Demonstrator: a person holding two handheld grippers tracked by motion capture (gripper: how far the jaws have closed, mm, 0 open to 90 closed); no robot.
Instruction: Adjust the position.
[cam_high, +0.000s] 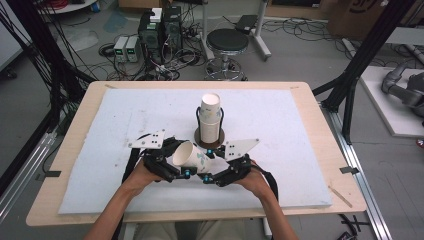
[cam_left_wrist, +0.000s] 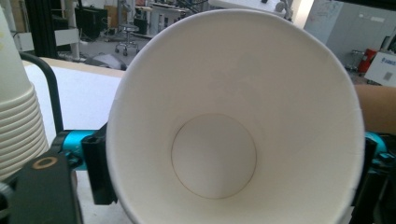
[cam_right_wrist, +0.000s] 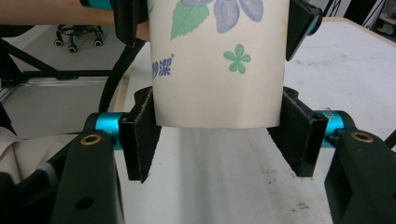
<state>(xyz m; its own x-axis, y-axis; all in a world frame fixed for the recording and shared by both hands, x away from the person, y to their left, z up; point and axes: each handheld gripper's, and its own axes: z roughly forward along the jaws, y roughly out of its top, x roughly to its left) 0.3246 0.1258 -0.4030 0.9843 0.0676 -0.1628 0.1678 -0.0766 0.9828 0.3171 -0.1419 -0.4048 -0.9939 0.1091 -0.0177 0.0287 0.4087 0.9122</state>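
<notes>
- mid hand-over, seemingly: paper cup (cam_high: 191, 156) lying sideways, near of the cup stack (cam_high: 210, 118).
- left gripper (cam_high: 172, 161) clamped around its rim end.
- right gripper (cam_right_wrist: 219, 140) closed onto its base.
- next, probably: releasing one grip without crushing the cup.

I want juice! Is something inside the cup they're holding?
Empty. The left gripper view looks straight into the paper cup and shows only its bare white bottom. It is held tipped on its side, above the table.
</notes>
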